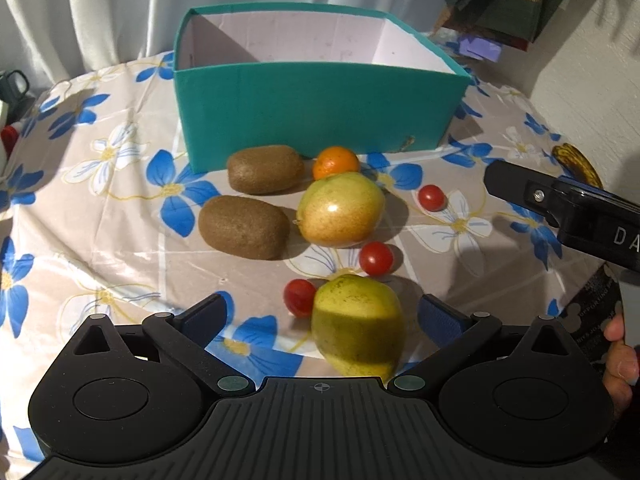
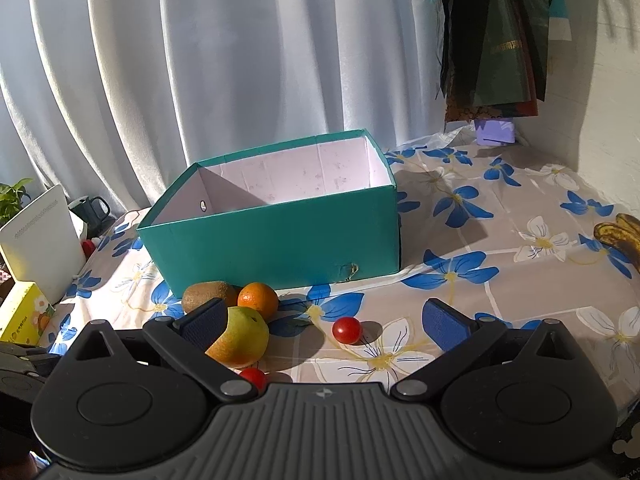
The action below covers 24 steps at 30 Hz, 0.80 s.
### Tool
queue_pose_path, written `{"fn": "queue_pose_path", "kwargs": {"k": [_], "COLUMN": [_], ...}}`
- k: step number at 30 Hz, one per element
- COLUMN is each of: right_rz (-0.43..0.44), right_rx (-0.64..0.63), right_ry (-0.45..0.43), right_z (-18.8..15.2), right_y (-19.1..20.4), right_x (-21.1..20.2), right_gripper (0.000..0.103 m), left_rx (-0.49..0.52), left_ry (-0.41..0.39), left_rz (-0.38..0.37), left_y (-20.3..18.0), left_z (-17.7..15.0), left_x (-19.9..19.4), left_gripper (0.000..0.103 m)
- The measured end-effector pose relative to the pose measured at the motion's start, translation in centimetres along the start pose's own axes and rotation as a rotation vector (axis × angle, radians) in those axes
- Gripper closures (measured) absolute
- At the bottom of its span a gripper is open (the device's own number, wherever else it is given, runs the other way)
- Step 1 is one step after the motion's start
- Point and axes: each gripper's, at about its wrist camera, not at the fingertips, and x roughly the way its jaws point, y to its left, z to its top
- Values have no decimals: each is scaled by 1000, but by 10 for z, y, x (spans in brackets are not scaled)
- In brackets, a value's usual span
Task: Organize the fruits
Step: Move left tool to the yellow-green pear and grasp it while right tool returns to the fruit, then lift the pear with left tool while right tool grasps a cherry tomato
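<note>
An open teal box stands at the back of the flowered table. In front of it lie two kiwis, an orange, a yellow-green pear and three cherry tomatoes. A second pear lies nearest, between the fingers of my open left gripper, touching neither pad. My right gripper is open over bare cloth, one tomato just ahead and a pear by its left finger. The box shows a white inside with no fruit visible.
A spotted banana lies at the table's right edge. A white device, a yellow carton and a dark mug stand off the left side. Curtains hang behind, dark bags at the back right. A hand shows at right.
</note>
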Motion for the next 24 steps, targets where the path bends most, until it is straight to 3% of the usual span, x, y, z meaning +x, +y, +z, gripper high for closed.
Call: {"fn": "queue_pose_path", "kwargs": {"k": [4, 5, 6, 8, 16, 24], "right_rz": [1, -1, -2, -4, -8, 8], "right_rx": [-11, -14, -16, -21, -17, -23], "right_ry": [6, 8, 11, 17, 44, 68], "right_z": [-2, -3, -3, -5, -10, -14], "right_y": [1, 1, 1, 0, -6, -8], "right_x": [0, 0, 0, 0, 2, 8], "right_gripper": [0, 0, 0, 0, 0, 0], "left_rx": [14, 21, 30, 44, 2, -39], "left_ry": [59, 68, 78, 104, 113, 132], "left_rz": [-12, -11, -8, -2, 36, 26], "left_y": [-8, -10, -12, -16, -16, -15], "left_z": [-3, -4, -5, -6, -3, 1], "left_x": [12, 14, 16, 22, 33, 45], "left_gripper": [0, 5, 17, 25, 23, 37]}}
